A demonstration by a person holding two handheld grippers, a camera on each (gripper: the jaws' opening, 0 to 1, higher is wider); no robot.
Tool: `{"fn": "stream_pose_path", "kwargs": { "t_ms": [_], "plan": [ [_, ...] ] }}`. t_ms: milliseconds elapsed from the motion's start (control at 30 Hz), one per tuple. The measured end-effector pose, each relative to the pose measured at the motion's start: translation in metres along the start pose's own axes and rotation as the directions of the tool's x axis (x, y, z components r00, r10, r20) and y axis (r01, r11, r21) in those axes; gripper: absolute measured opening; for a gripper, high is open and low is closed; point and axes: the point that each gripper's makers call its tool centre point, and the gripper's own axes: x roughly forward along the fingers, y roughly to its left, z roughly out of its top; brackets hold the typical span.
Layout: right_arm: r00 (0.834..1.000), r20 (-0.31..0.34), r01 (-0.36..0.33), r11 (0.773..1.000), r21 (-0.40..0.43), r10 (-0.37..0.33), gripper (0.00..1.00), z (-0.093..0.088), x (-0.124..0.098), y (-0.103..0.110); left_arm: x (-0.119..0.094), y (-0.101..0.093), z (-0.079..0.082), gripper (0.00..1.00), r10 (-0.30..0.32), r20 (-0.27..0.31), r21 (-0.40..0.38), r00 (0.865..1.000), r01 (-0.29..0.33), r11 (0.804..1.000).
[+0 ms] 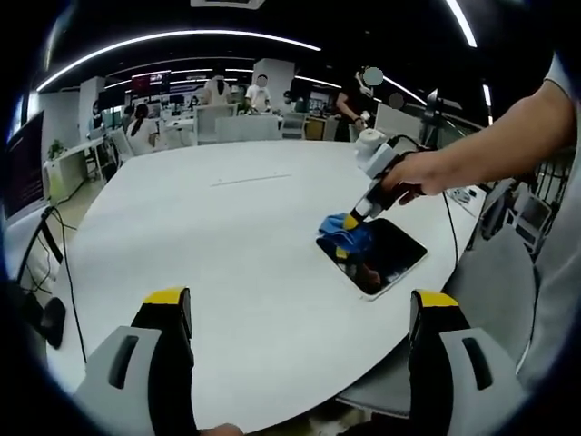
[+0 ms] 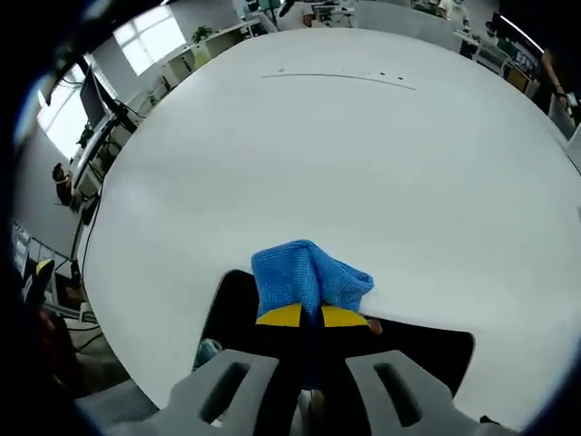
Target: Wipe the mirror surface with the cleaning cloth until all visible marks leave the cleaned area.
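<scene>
On the large round white table (image 1: pixel 245 245), seen from the left gripper view, a dark rectangular mirror with a pale rim (image 1: pixel 381 259) lies flat near the table's right edge. A crumpled blue cleaning cloth (image 1: pixel 347 232) rests on the mirror's far corner, partly over its rim. The right gripper (image 1: pixel 354 221) comes in from the right, held by a person's hand (image 1: pixel 413 177), and its yellow-tipped jaws are clenched on the cloth, pressing it down against the glass. The left gripper (image 1: pixel 300 309) rises from the bottom of this view with its two grey, yellow-tipped jaws spread wide apart and nothing between them, hovering over bare table well apart from the mirror. A black cable (image 1: pixel 451 227) trails off the table's right side. Beyond the table, several people (image 1: pixel 259 91) stand and sit among office desks under curved ceiling lights (image 1: pixel 172 38).

Looking down from the right gripper view, the right gripper (image 2: pixel 311 316) has its yellow tips pressed close together, pinching the blue cloth (image 2: pixel 309 272), which bunches up just beyond them. The cloth sits on the mirror's (image 2: pixel 427 350) far edge, overlapping onto the white tabletop (image 2: pixel 345 154). The mirror's dark surface spreads to either side of the jaws, close to the table's near edge. A thin seam line (image 2: pixel 340 77) crosses the far part of the table.
</scene>
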Motion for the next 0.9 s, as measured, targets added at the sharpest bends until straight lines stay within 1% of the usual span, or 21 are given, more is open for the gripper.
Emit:
{"fn": "stream_pose_path", "kwargs": {
  "t_ms": [67,167,433,900],
  "plan": [
    [1.000,0.001,0.003,1.000,-0.015,-0.003,0.00,-0.001,0.000,0.000,0.000,0.001,-0.001,0.99,0.001,0.000,-0.004,1.000,-0.001,1.000],
    [1.000,-0.002,0.004,1.000,-0.014,-0.004,0.00,-0.004,-0.001,0.002,0.001,0.000,0.004,0.99,0.004,0.009,-0.007,1.000,-0.003,1.000],
    [1.000,0.002,0.000,1.000,-0.006,0.000,0.00,-0.010,-0.002,0.003,0.005,-0.008,0.008,0.99,-0.014,0.018,-0.009,1.000,0.014,1.000],
    [1.000,0.019,-0.019,0.999,0.034,0.019,0.00,-0.037,-0.010,0.014,0.005,-0.015,0.012,0.99,-0.021,0.035,-0.001,0.999,0.021,1.000]
  ]
}}
